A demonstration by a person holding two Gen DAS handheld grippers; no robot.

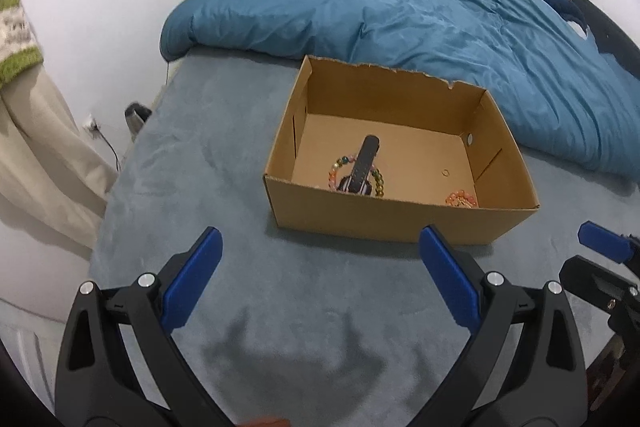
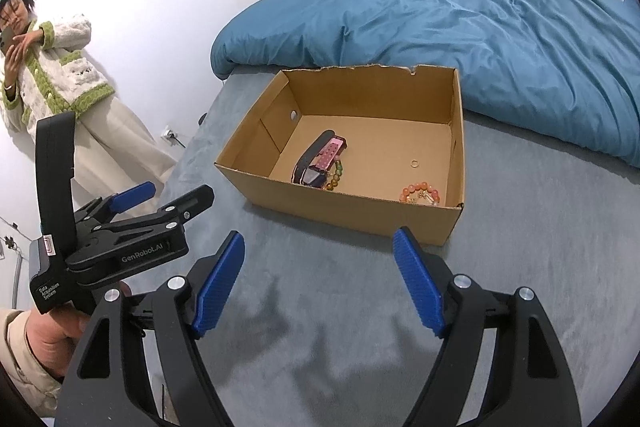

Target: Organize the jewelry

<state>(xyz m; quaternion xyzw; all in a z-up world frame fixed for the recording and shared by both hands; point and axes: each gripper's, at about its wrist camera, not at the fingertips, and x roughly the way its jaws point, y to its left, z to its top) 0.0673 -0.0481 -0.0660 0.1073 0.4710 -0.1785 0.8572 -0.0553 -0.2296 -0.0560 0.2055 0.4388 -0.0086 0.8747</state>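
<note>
Jewelry [image 2: 421,193] inside cardboard box [image 2: 360,217] | both grippers, left gripper [image 1: 320,275] and right gripper [image 2: 318,277], open, empty | risk: small ring [image 2: 414,163] slipping between wide pads; bracelets tangling with watch [image 2: 316,163]

Open-topped brown cardboard box [image 2: 352,215] sits on grey bed cover [image 2: 540,227]; top unobstructed, entry from above free. Box walls block sideways reach to floor of box. Bare bed cover between near box wall and both sets of fingers, nothing in way. Crumpled blue duvet [image 2: 460,27] crowds box's far side, touching or just behind far wall. Standing person in cream-and-green cardigan [image 2: 60,83] beside bed's left edge, well apart from box.
</note>
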